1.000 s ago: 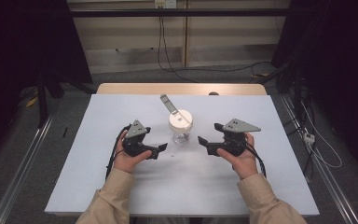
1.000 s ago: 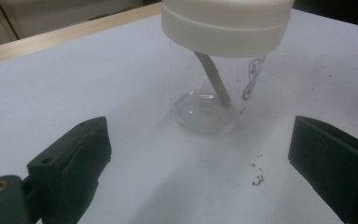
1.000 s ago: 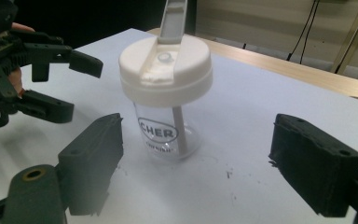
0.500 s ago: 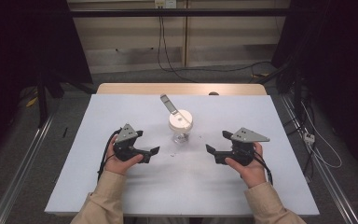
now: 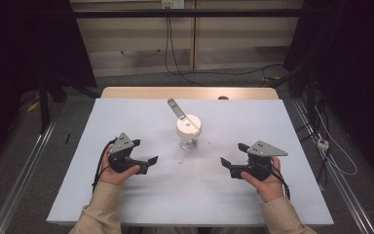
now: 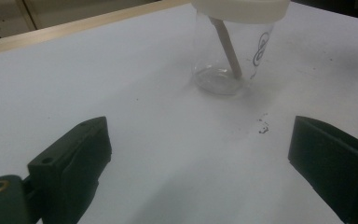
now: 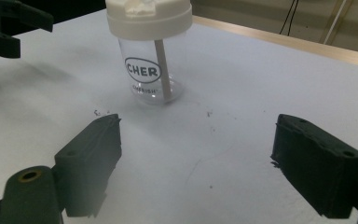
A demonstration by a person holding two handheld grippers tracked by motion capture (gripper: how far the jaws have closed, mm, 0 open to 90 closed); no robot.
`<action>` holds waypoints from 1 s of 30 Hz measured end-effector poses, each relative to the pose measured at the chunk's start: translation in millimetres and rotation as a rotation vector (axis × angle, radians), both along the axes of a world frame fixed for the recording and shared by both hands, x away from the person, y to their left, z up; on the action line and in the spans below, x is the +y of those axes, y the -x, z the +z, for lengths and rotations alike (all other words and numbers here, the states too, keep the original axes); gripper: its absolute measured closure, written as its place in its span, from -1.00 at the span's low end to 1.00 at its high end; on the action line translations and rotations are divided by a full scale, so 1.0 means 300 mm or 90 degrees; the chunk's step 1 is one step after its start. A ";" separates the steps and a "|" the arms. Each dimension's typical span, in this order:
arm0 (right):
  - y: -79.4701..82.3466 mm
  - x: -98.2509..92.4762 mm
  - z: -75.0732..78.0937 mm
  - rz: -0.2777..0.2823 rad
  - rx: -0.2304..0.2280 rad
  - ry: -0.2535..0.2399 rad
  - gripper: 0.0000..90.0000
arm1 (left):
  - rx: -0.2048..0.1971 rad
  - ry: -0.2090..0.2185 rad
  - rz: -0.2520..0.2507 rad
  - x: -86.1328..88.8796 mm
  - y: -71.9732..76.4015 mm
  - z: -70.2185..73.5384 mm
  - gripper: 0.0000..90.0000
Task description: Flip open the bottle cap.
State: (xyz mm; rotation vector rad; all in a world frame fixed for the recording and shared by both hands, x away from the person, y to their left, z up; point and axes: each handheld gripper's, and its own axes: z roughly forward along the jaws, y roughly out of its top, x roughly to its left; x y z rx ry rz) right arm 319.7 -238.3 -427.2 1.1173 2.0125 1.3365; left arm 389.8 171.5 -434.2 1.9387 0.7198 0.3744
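While the white table [image 5: 126,204] carries nearly the whole scene, its wooden far edge [image 5: 190,92] shows beyond the white sheet, and dark cables [image 5: 168,53] hang against the wall behind. Between the two tools the sheet is bare except for small dark specks [image 5: 180,161] near the cup, so no object lies between either tool and the cup. At the table's middle, toward the far side, stands the cup [image 5: 188,132]: clear plastic, upright, capped by a cream lid [image 5: 188,126], with a printed oval logo [image 7: 142,70] on its wall. A pale straw [image 5: 175,108] passes through the lid at a slant and rests on the cup's bottom. Left gripper [image 5: 146,163] is held low at the left, jaws spread wide with nothing between them, well apart from the cup. Right gripper [image 5: 231,165] mirrors it at the right, jaws likewise spread and empty.
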 end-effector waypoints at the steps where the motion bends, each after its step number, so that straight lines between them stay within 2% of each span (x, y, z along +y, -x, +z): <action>1: 0.002 -0.002 -0.004 0.000 0.000 0.002 -0.66 | 0.001 0.002 0.002 0.003 0.004 0.000 -0.88; 10: 0.026 -0.032 -0.044 -0.010 0.010 0.000 -0.67 | -0.001 -0.007 0.004 0.038 0.017 -0.002 -0.88; 12: 0.027 -0.038 -0.048 -0.014 0.014 0.001 -0.67 | 0.004 -0.001 0.008 0.043 0.019 -0.005 -0.88; 16: 0.028 -0.047 -0.052 -0.014 0.016 0.011 -0.68 | 0.006 -0.009 0.010 0.056 0.019 -0.006 -0.88; 25: 0.035 -0.061 -0.060 -0.019 0.022 0.011 -0.69 | 0.007 -0.020 0.013 0.083 0.027 -0.010 -0.88; 30: 0.040 -0.068 -0.068 -0.021 0.025 0.014 -0.69 | 0.009 -0.019 0.020 0.109 0.034 -0.014 -0.88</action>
